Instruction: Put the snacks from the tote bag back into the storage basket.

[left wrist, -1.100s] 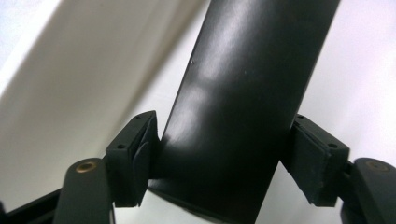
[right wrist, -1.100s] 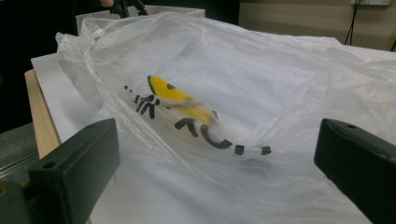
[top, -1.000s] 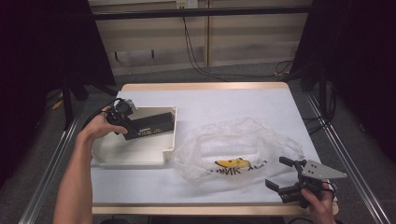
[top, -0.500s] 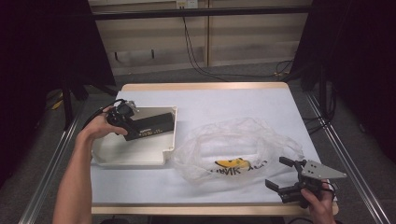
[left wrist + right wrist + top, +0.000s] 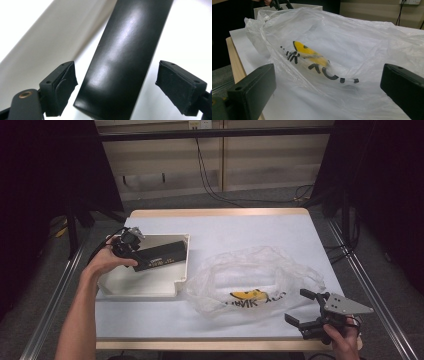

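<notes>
The left claw stands wide, with the near end of a long black box lying between its pads; there is a clear gap on both sides, so nothing is pinched. Its jaws have just been opening, and the box rests in the shallow cream tray rather than hanging from the claw. In the high view the left claw sits at the box's left end, over the tray's far-left part.

The box is not centred: it lies closer to one pad than to the other. If the claw closes from here, the nearer pad would probably meet the box first and push it sideways, swinging the long body against the tray's wall. A grip taken this near the end would also leave most of the length hanging ahead of the claw, so the glossy box may droop or slip out on lifting.

The right claw is also wide and holds nothing. It hovers at the bench's near edge, with the crumpled clear plastic bag directly ahead of it. Thin film like this may well bunch or tear if pinched carelessly, and the bag's mouth could collapse before the box arrives.
</notes>
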